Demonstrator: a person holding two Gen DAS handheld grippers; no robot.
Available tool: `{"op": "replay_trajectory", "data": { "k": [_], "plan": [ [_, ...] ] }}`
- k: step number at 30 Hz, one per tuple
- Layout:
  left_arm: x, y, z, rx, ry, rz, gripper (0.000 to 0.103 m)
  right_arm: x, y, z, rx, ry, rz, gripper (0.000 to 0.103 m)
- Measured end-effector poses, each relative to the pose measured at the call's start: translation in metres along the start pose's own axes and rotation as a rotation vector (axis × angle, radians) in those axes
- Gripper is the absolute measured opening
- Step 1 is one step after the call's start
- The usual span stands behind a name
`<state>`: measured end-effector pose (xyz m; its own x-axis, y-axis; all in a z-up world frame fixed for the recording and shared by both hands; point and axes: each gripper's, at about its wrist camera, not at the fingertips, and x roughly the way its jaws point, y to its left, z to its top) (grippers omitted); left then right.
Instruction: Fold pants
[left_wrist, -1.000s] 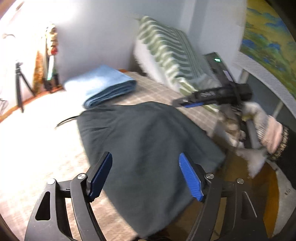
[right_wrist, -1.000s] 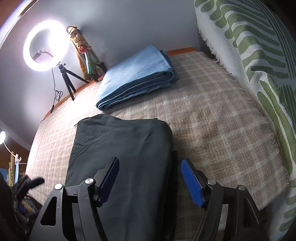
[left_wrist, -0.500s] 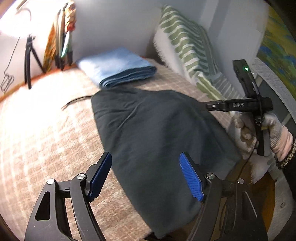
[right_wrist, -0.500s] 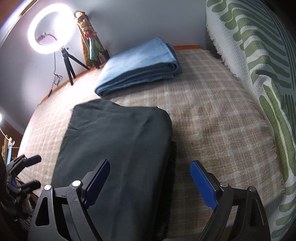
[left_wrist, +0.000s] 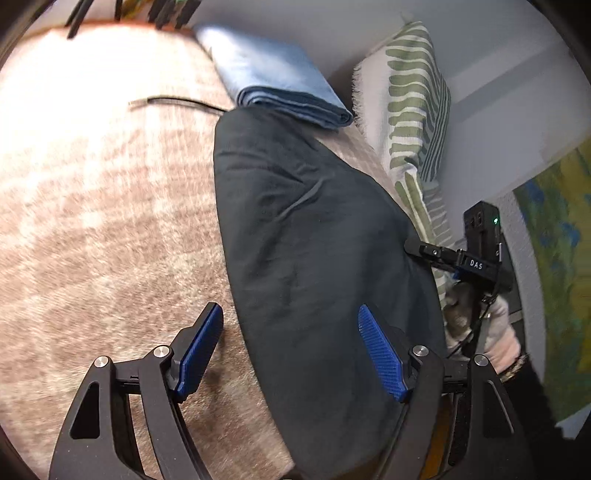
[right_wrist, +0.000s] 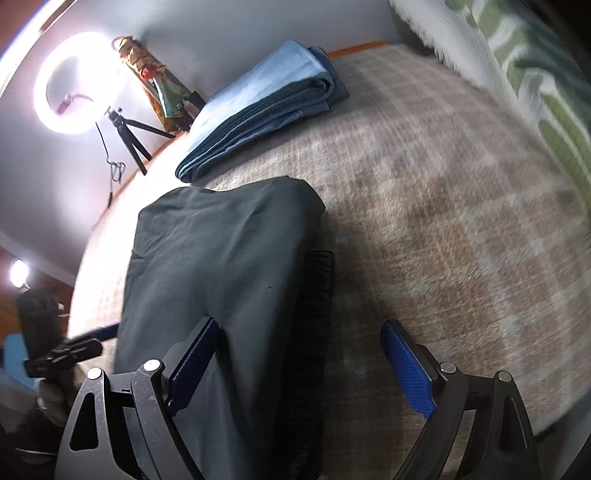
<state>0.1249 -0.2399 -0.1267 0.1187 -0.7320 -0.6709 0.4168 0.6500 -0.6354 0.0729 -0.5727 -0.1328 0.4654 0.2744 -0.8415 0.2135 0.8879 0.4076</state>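
Folded blue cloth (right_wrist: 266, 107) on plaid blanket (right_wrist: 443, 236); ring light (right_wrist: 70, 81) lit

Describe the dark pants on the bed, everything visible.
The dark pants are a matte, dark grey-green woven fabric, already folded into a long flat strip with soft creases. They lie on the beige plaid blanket, one end near the folded blue cloth, the near end running out of frame. A ribbed black edge shows along one side. Both the left gripper and the right gripper sit open over the pants, gripping nothing.
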Motion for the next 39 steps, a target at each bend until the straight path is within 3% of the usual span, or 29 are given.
{"op": "replay_trajectory", "data": {
  "k": [8, 10, 14, 16, 18, 20, 25, 26, 27, 28, 29, 31, 36, 39],
  "plan": [
    [0.009, -0.004, 0.006, 0.0, -0.008, -0.045, 0.075, 0.001, -0.003, -0.007, 0.003, -0.005, 0.12, 0.092],
    [0.011, -0.005, 0.008, 0.008, -0.009, -0.049, 0.075, 0.004, 0.001, -0.008, -0.005, 0.011, 0.184, 0.083],
    [0.016, -0.008, 0.011, 0.038, -0.015, -0.049, 0.074, 0.011, 0.012, -0.011, -0.02, 0.007, 0.23, 0.08],
    [0.021, -0.011, 0.014, 0.056, -0.01, -0.049, 0.073, 0.014, 0.015, -0.013, -0.017, -0.01, 0.227, 0.075],
    [0.024, -0.015, 0.017, 0.073, -0.01, -0.041, 0.073, 0.015, 0.016, -0.012, -0.014, -0.003, 0.217, 0.056],
    [0.025, -0.016, 0.017, 0.083, -0.009, -0.036, 0.073, 0.014, 0.014, -0.012, 0.005, -0.002, 0.23, 0.049],
    [0.028, -0.015, 0.018, 0.08, -0.017, -0.015, 0.059, 0.007, 0.013, -0.014, -0.003, -0.024, 0.231, 0.041],
    [0.028, -0.015, 0.018, 0.079, -0.018, -0.013, 0.055, 0.007, 0.013, -0.014, -0.004, -0.026, 0.225, 0.044],
    [0.028, -0.014, 0.018, 0.078, -0.018, -0.009, 0.049, 0.009, 0.01, -0.014, 0.001, -0.023, 0.211, 0.055],
    [0.029, -0.013, 0.019, 0.075, -0.016, -0.006, 0.047, 0.013, 0.009, -0.014, 0.021, -0.015, 0.208, 0.056],
    [0.029, -0.011, 0.019, 0.07, -0.015, -0.002, 0.04, 0.013, 0.008, -0.014, 0.034, -0.028, 0.226, 0.064],
    [0.028, -0.008, 0.018, 0.063, -0.02, -0.005, 0.033, 0.013, 0.01, -0.014, 0.04, -0.035, 0.233, 0.065],
    [0.025, -0.007, 0.015, 0.081, -0.036, 0.022, 0.021, 0.006, 0.02, -0.016, 0.002, -0.063, 0.182, 0.032],
    [0.02, -0.014, 0.011, 0.134, -0.062, 0.032, 0.01, -0.006, 0.033, -0.019, -0.044, -0.095, 0.136, 0.025]
  ]
}}
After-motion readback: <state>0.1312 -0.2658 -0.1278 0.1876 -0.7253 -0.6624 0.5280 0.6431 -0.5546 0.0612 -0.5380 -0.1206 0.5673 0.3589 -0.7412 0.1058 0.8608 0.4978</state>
